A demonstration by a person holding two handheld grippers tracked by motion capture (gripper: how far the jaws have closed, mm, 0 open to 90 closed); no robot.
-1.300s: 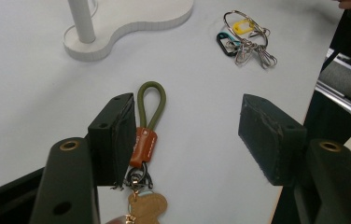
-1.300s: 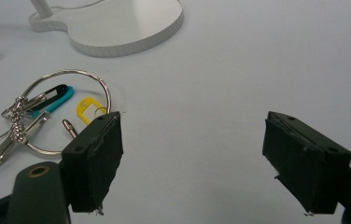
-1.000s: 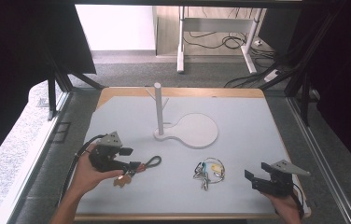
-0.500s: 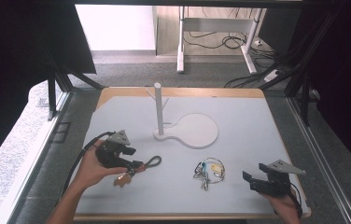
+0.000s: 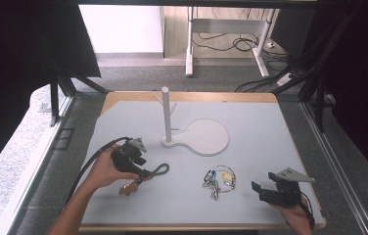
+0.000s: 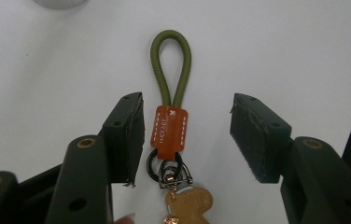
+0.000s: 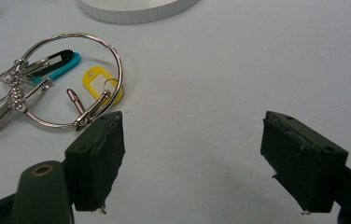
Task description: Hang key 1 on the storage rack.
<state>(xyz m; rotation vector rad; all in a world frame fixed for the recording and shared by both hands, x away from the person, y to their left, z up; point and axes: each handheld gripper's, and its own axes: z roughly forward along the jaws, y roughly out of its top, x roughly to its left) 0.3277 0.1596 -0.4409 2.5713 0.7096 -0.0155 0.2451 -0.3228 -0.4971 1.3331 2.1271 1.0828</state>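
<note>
Bench: we are working over its pale top. White peg stand: standing upright mid-bench, likely waiting as a hanger. Left gripper: we are straddling the olive-loop keychain, lying flat left of the stand, at its brown tab; jaws have just been closing, not yet pressing. It is lower and nearer the loop than a second ago. Right gripper: hovering wide beside the key ring, holding nothing.

A white stand with an upright post sits mid-table. Near its base, toward the near edge, lies a key ring with teal and yellow tags.
</note>
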